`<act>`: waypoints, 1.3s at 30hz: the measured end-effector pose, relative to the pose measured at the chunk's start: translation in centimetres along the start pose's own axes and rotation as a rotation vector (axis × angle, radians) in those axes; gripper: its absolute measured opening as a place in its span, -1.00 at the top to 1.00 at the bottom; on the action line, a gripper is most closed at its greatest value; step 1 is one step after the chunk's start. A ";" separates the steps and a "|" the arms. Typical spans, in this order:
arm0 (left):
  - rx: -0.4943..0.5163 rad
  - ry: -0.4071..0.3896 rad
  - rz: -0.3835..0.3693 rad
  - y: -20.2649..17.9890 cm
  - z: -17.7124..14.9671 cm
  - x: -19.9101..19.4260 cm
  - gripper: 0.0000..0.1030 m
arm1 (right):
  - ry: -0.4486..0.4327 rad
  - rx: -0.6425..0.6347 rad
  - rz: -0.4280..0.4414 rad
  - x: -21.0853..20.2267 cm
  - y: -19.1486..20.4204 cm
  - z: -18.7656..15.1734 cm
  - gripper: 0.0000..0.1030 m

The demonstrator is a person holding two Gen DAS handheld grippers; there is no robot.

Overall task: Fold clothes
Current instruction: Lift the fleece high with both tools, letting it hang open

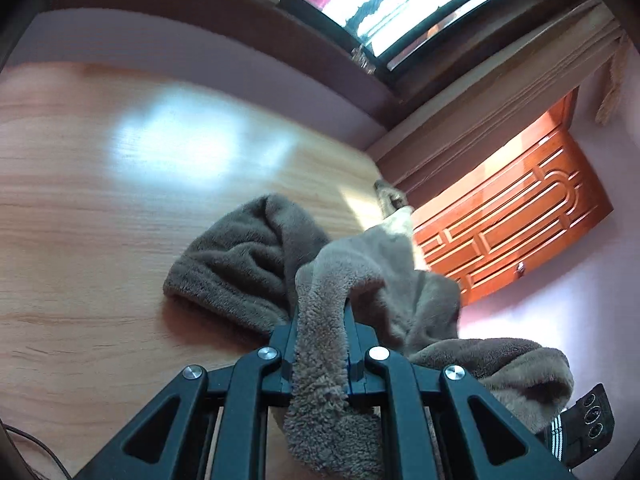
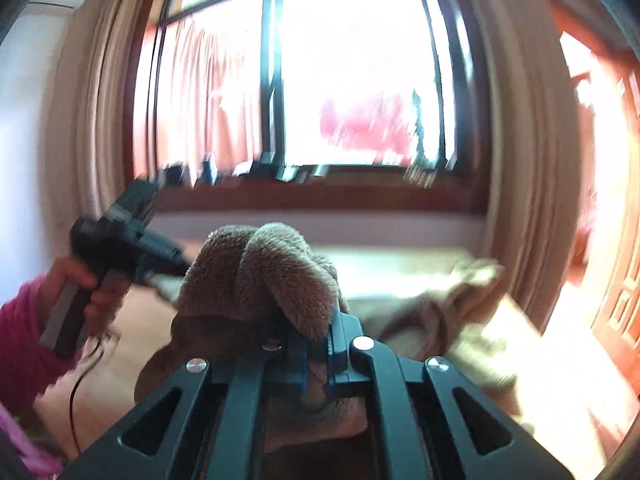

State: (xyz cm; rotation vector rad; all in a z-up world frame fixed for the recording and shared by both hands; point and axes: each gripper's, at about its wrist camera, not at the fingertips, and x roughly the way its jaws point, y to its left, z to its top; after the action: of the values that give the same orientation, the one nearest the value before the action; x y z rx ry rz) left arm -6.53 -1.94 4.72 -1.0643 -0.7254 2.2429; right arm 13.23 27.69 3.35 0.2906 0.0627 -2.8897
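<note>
Progress: mid-fold | brown fleece garment (image 1: 248,264) bunched on table (image 1: 80,200), unfolded | left gripper (image 1: 320,344), right gripper (image 2: 316,344): fingers clamp fleece.

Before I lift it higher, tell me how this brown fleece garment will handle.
Probably very floppy: the brown fleece garment sags in loose folds from the left claw onto the wooden table. Likely bulky yet light, judging by its thick pile. It seems unlikely to slip, since fabric bunches between the shut fingers of the right claw.
</note>
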 end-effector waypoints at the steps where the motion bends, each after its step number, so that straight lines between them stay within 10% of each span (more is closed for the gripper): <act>1: 0.021 -0.053 -0.014 -1.0 -0.1 -1.4 0.73 | -0.053 -0.009 -0.027 -0.5 0.1 1.2 0.87; 14: 0.312 -0.862 -0.037 -10.0 -5.1 -24.4 0.73 | -0.491 0.138 -0.130 -4.2 1.8 10.4 0.86; 21: 0.722 -0.645 0.033 -12.1 -6.5 -22.2 0.69 | -0.565 0.115 -0.131 -4.7 3.1 12.0 0.86; 24: 0.827 -0.439 0.021 -11.1 -7.1 -16.0 0.25 | -0.586 0.099 -0.146 -5.5 3.3 12.8 0.86; 26: 0.819 -0.353 -0.006 -9.6 -7.0 -12.4 -0.30 | -0.599 0.087 -0.156 -6.0 3.4 13.2 0.86; 39: 0.815 -0.161 -0.265 -7.5 -2.5 -3.3 -0.56 | -0.624 0.043 -0.199 -7.1 3.7 13.1 0.86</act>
State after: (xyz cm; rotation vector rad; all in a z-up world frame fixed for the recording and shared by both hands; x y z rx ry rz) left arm -0.89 1.73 10.01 -0.3670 0.0307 2.0839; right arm 18.39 24.85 17.51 -0.6461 -0.0842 -3.0334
